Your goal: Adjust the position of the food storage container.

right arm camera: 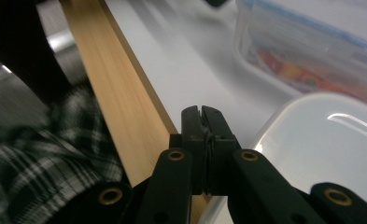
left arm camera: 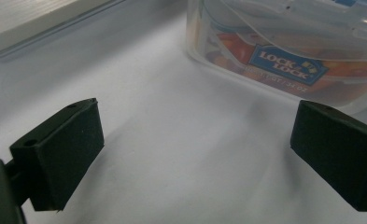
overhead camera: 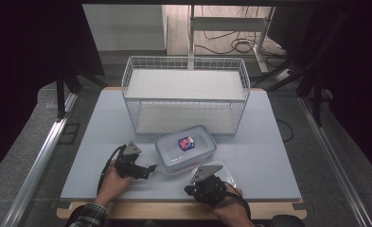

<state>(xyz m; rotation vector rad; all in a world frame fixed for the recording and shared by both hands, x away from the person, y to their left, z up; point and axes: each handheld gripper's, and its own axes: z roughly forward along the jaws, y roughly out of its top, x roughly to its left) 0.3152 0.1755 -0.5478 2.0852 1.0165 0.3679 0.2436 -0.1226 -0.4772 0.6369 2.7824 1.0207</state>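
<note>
light: dim room, table lit from above
glare: on box
blur: right gripper view smeared

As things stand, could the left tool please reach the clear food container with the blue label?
Probably yes: the left tool stands open, aimed at the container, with bare table between them.

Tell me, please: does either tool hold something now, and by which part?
Nothing is held. The left tool stands open over bare table beside the clear container. The right tool is shut on nothing, beside the lid.
</note>
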